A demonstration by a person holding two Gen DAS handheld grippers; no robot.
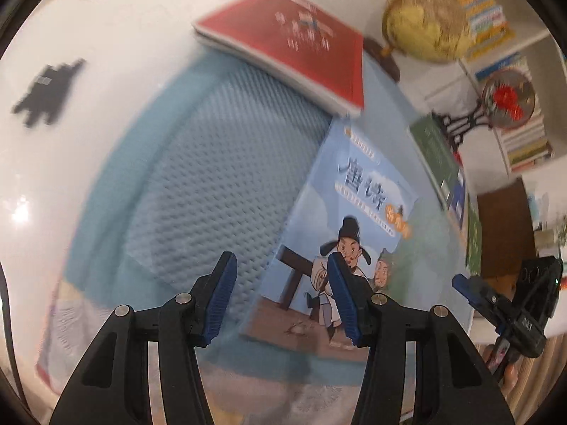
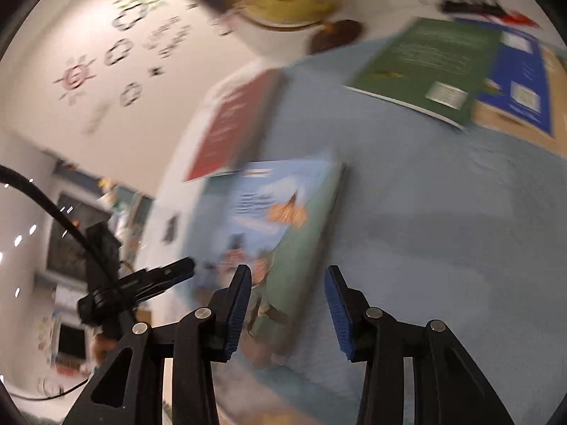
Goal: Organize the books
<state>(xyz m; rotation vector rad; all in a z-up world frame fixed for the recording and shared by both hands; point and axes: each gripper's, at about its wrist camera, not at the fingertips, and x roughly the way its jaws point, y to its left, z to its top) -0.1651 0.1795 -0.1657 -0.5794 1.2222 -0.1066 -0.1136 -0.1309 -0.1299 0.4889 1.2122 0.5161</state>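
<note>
A light-blue picture book [image 1: 354, 219] with a cartoon cover lies flat on a blue mesh mat [image 1: 212, 177]. My left gripper [image 1: 280, 283] hovers open above its near left edge, with nothing pressed between the pads. A thick red book [image 1: 294, 42] lies beyond it, half over the mat's far edge. The right wrist view is blurred. There my right gripper [image 2: 287, 294] stands open over the near end of the picture book [image 2: 283, 230], with the red book [image 2: 234, 124] behind. A green book [image 2: 425, 67] and a dark blue book [image 2: 517, 81] lie at the far right.
A yellow globe [image 1: 421, 24] on a dark stand sits at the back of the white table [image 1: 88, 71]. Shelves of books [image 1: 524, 141] and a round ornament on a black stand [image 1: 506, 99] are behind. The other gripper [image 1: 467, 285] shows at the right edge.
</note>
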